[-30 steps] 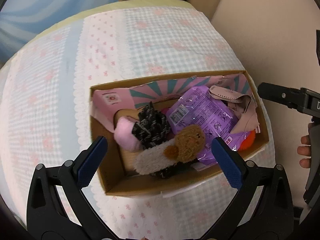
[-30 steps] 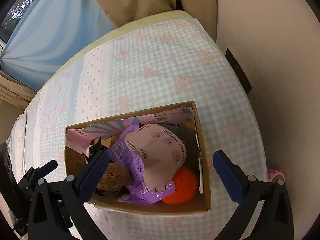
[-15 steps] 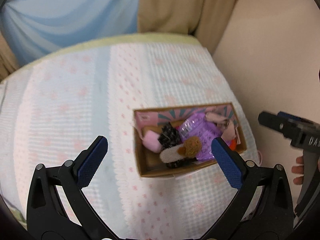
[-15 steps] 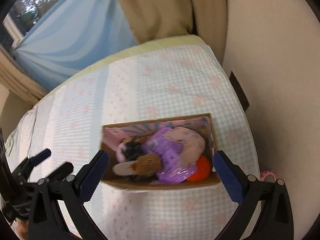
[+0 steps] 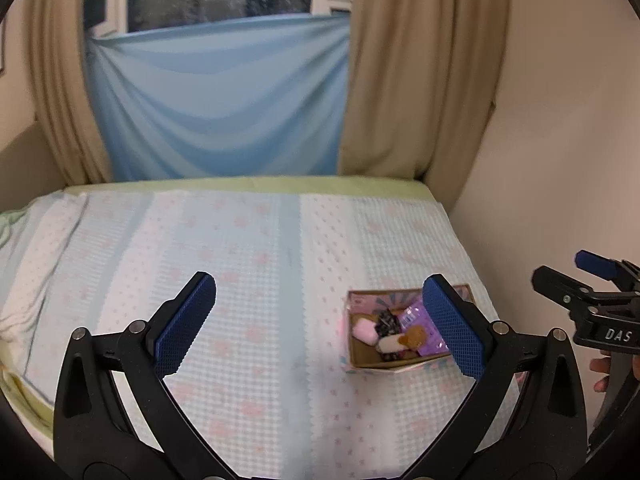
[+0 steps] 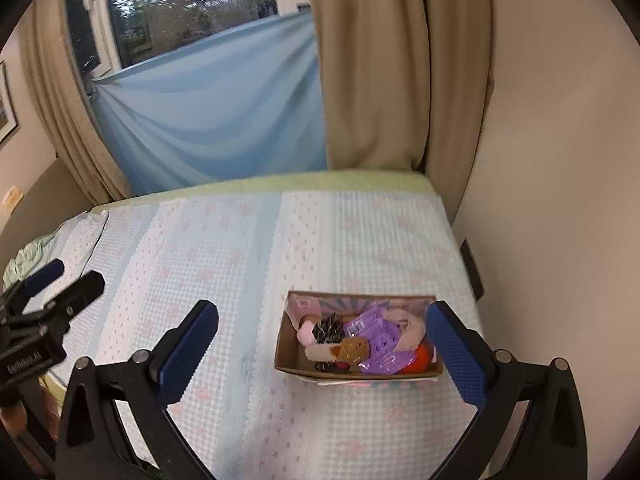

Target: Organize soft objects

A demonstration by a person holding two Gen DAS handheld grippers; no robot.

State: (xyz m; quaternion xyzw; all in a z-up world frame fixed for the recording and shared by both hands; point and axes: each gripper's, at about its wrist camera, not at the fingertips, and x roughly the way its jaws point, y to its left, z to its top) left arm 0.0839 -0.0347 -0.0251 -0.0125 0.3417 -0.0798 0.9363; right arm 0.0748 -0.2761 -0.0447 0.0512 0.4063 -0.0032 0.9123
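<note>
A cardboard box sits on the bed near its right side, also seen as the cardboard box in the left wrist view. Inside lie soft items: a pink plush, a black patterned piece, a brown-and-cream plush, a purple plastic packet, a beige cloth and an orange ball. My left gripper is open and empty, high above the bed, left of the box. My right gripper is open and empty, well back from the box.
The bed is covered by a pale blue and pink checked quilt. A beige wall runs along its right side. Tan curtains and a blue drape hang behind. A green cloth lies at the far left.
Both grippers have pulled up and back from the box, which now looks small and far. The window, curtains and whole bed have come into view. Both stay open.
</note>
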